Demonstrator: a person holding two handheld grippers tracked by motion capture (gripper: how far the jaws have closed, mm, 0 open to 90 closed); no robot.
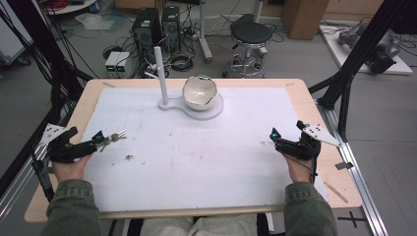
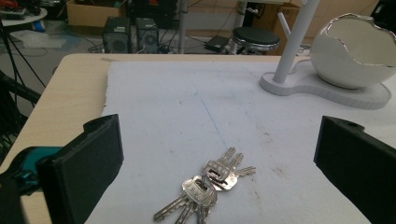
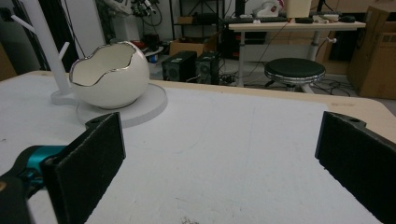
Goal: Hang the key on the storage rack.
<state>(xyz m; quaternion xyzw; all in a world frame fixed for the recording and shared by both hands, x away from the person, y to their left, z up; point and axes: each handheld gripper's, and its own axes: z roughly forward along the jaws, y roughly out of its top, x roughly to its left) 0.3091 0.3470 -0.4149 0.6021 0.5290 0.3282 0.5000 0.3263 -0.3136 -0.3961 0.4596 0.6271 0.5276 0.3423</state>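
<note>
A bunch of silver keys (image 1: 112, 137) lies flat on the white mat (image 1: 196, 147) at the left. In the left gripper view the keys (image 2: 210, 184) rest on the mat low between my two black jaws, which stand wide apart and touch nothing. My left gripper (image 1: 96, 142) is open, held by a hand at the table's left edge. At the right side my right gripper (image 1: 280, 138) is open too, with bare mat (image 3: 219, 154) between its jaws.
A white egg-shaped bowl (image 1: 200, 92) with a jagged silver rim sits on a white stand base (image 1: 212, 112) at the back centre, beside an upright pegged pole (image 1: 161, 73). A stool (image 1: 251, 34) and computer towers (image 1: 156, 27) stand on the floor beyond the table.
</note>
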